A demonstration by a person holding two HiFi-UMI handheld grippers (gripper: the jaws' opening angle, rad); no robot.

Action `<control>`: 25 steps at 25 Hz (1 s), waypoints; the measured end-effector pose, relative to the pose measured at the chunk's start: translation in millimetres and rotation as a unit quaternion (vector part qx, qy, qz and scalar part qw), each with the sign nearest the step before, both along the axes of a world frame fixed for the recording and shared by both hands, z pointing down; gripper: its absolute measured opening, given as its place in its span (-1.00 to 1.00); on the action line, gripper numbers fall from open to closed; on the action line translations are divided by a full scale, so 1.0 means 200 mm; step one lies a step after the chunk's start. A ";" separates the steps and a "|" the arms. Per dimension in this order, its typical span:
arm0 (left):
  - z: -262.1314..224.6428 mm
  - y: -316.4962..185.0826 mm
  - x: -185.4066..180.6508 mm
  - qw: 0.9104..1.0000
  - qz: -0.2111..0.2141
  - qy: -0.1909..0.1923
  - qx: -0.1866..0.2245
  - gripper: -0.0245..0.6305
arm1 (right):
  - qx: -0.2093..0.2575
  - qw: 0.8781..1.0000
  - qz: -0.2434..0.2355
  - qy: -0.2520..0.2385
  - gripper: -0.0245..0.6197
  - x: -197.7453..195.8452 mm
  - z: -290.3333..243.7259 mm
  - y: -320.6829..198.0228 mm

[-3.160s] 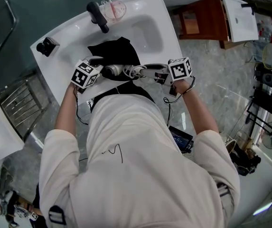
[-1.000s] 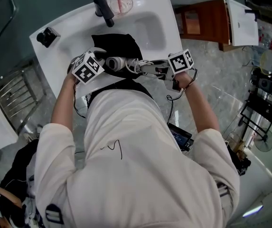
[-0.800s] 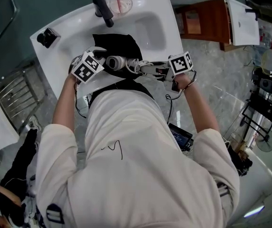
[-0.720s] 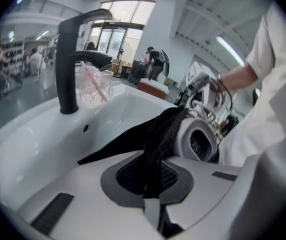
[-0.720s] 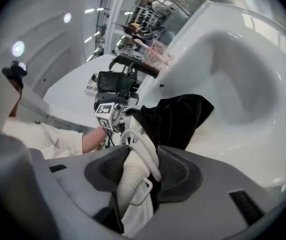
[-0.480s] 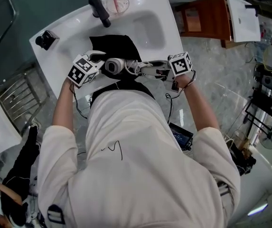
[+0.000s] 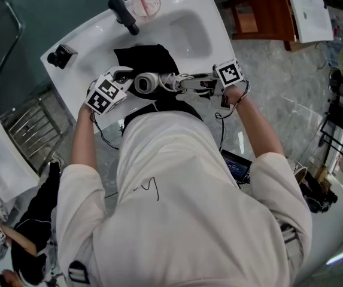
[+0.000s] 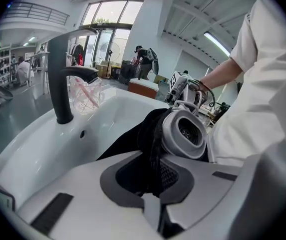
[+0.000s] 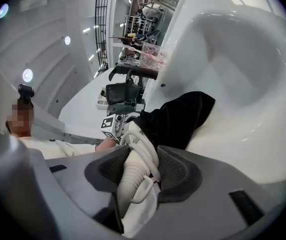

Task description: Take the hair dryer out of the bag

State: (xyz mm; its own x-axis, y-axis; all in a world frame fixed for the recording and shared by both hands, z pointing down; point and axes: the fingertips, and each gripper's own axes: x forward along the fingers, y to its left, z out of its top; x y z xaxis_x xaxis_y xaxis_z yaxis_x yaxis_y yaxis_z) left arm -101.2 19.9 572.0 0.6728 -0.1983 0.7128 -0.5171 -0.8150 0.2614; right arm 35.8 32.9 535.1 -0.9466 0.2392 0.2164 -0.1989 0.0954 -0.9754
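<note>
The white hair dryer lies across the sink's front rim, its round grey end sticking out of the black bag. A coiled white cord is wound round its handle. My right gripper comes in from the right and is shut on that handle and cord. My left gripper sits at the dryer's left and is shut on a fold of the bag's black fabric. The rest of the bag trails back into the basin.
The white sink has a black faucet at the back, with a clear cup holding a pink toothbrush beside it. A small black object sits at the sink's left corner. A wooden cabinet stands to the right.
Both grippers keep their grips in about the same places. The dryer's round end has turned slightly more toward the head camera, and the head view itself has shifted a little.
</note>
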 end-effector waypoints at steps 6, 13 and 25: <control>-0.01 0.02 -0.03 0.999 0.020 -0.022 0.027 -0.85 | -0.034 0.999 -0.003 -0.024 -0.39 -0.04 -0.02 0.02; 0.08 -0.02 -0.11 0.998 -0.060 -0.002 -0.018 -0.85 | 0.090 0.992 -0.081 0.024 -0.39 -0.08 -0.02 0.09; 0.19 -0.09 -0.16 0.986 -0.154 0.003 -0.070 -0.85 | 0.331 0.926 -0.173 0.057 -0.39 -0.13 -0.03 0.11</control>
